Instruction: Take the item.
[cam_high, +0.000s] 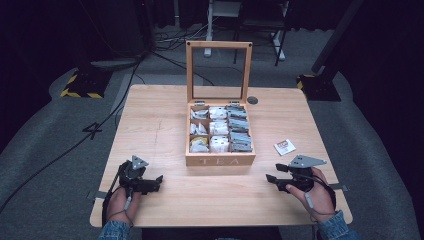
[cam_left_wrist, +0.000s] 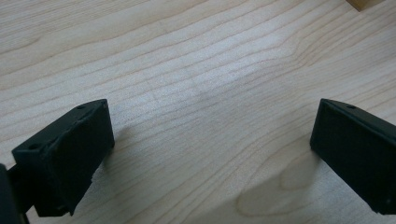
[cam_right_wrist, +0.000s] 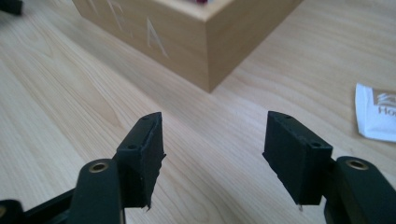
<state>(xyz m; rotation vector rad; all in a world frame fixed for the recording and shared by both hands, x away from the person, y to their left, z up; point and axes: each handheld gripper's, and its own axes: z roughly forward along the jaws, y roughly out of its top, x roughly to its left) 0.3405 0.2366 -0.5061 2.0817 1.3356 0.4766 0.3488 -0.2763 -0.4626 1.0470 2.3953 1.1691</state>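
The table (cam_high: 165, 125) is carrying the open wooden tea box (cam_high: 220, 159) at its centre, you are resting your left hand-held gripper (cam_high: 159, 179) and right hand-held gripper (cam_high: 270, 178) released and empty on either side near its front, and a loose tea sachet (cam_high: 284, 146) is lying right of the box.

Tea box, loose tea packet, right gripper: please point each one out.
tea box (cam_high: 220, 160), high view, front wall with lettering.
loose tea packet (cam_high: 284, 147), high view, middle of packet.
right gripper (cam_right_wrist: 212, 140), right gripper view, midway between its open jaws.
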